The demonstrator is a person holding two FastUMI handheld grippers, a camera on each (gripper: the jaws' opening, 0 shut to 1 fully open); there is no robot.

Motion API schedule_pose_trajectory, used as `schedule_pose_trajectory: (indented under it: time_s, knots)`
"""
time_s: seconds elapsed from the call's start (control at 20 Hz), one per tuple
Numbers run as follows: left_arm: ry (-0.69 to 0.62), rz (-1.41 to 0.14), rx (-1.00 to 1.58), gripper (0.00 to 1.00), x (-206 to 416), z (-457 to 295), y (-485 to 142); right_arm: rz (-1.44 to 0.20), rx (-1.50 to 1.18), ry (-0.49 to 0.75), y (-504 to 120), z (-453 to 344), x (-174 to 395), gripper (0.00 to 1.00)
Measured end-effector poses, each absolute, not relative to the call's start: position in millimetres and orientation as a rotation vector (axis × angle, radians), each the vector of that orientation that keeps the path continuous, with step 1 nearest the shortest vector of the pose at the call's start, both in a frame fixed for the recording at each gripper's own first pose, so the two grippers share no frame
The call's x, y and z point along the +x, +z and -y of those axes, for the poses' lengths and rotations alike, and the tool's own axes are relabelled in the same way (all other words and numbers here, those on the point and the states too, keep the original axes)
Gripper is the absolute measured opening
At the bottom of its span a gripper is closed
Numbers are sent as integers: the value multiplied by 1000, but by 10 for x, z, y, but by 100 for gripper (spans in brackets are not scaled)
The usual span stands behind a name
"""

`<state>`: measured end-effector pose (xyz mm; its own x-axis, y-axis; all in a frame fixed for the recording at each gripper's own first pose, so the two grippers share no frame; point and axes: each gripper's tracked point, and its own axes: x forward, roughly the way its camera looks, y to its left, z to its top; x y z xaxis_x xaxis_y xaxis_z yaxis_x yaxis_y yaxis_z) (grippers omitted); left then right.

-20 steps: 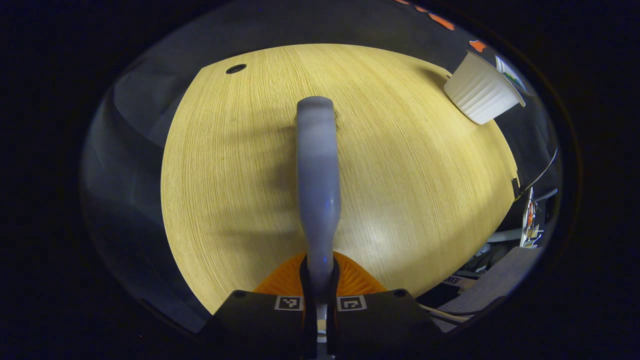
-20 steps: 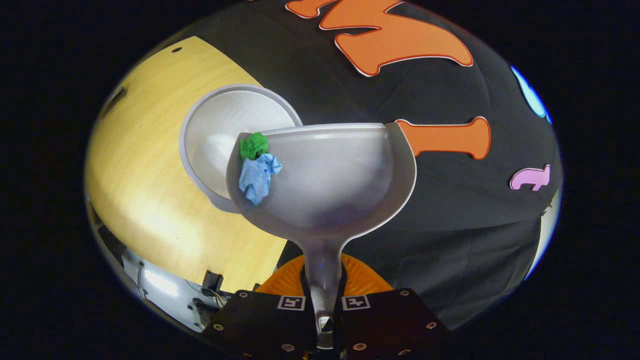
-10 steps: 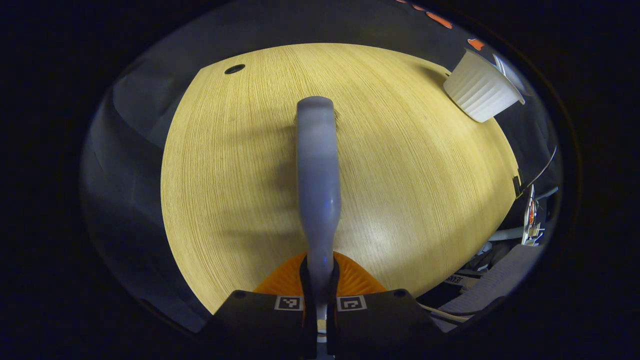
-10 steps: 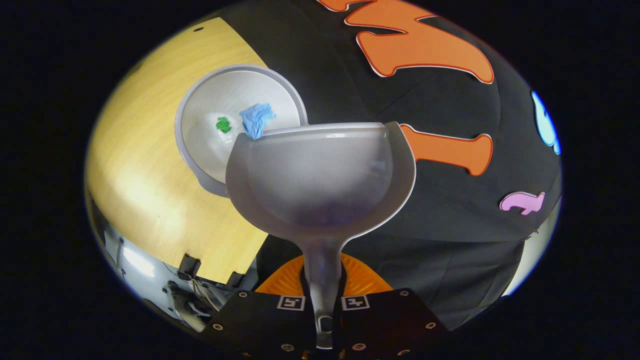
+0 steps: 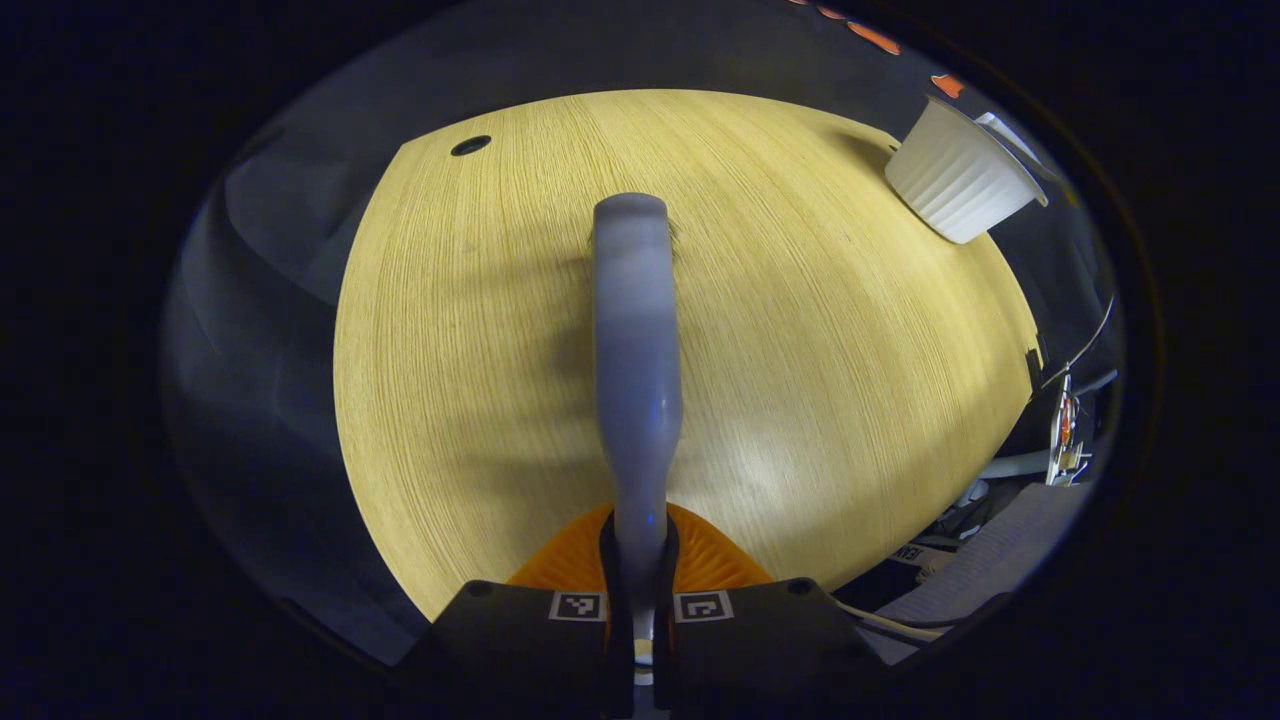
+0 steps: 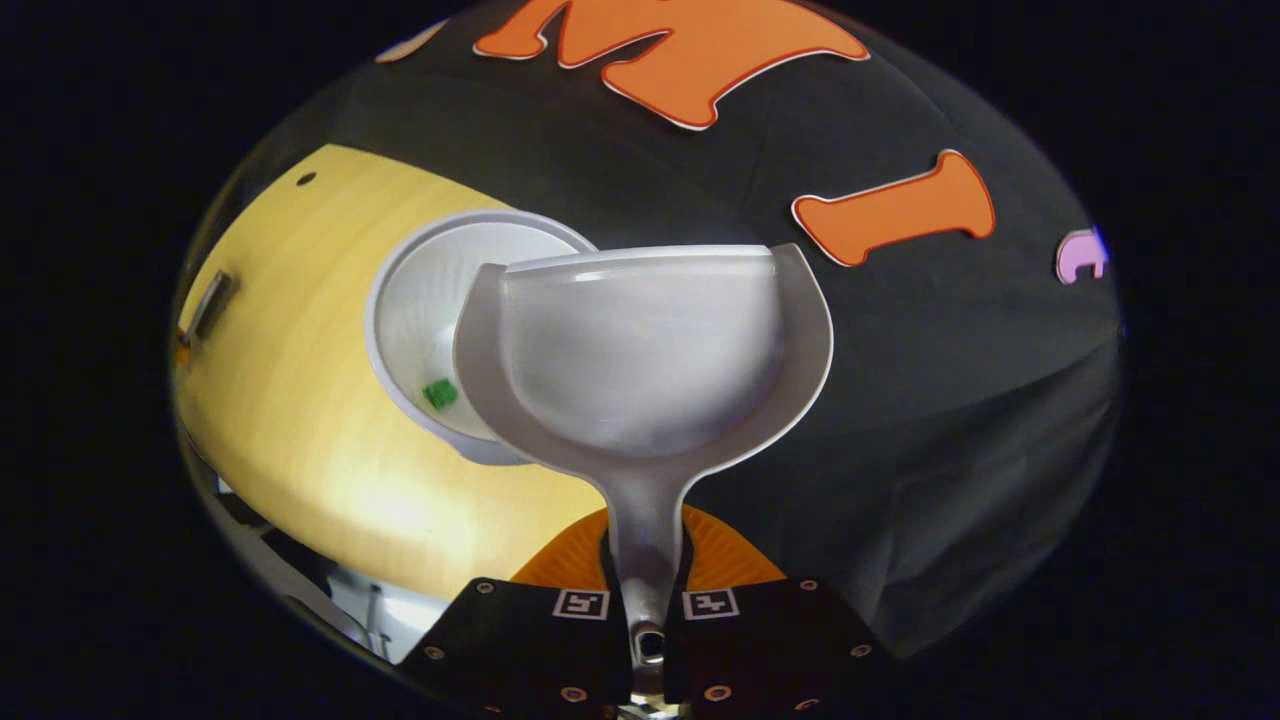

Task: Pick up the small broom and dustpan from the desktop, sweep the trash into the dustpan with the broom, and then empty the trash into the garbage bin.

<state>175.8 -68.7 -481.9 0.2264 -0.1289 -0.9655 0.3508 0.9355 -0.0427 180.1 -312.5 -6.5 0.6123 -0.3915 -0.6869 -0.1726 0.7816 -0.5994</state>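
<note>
Grey plastic dustpan (image 6: 640,350), clamped in the right hand-held gripper (image 6: 648,610), should stay tipped over the white ribbed garbage bin (image 6: 420,320) until empty.

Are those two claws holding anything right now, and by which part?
Yes. The left gripper clamps the broom by its handle; the right gripper clamps the dustpan by its handle.

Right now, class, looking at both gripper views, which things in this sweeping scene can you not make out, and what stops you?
- Broom bristles: in the left gripper view the handle points away, hiding them.
- Blue scrap: the dustpan covers part of the bin in the right gripper view; a green scrap shows.
- Bin inside: left gripper view shows its outer wall from the side.
- Clutter beyond the desk edge: too small, distorted.
</note>
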Motion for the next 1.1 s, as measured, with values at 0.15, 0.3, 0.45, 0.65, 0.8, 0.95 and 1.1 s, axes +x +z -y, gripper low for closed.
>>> schedule_pose_trajectory:
  time_s: [0.15,0.3,0.45,0.65,0.8,0.95,1.1]
  knots:
    - [-326,-1289,200,11,1762,621,-4780,-879,-549,-91,-71,2997,1826,13]
    - [-321,-1278,201,11,1741,533,-4750,-850,-435,-22,-37,2862,1848,12]
    - [-316,-1269,199,11,1687,431,-4751,-816,-379,44,-27,2785,1888,12]
    - [-313,-1275,173,11,1709,322,-4939,-790,-332,134,-73,2734,1895,12]
    - [-300,-1270,171,11,1648,343,-4768,-793,-312,209,-93,2665,1911,12]
    - [-288,-1269,163,10,1599,294,-4796,-815,-278,290,-127,2629,1898,12]
    - [-272,-1270,145,11,1616,291,-4811,-863,-264,329,-128,2614,1857,12]
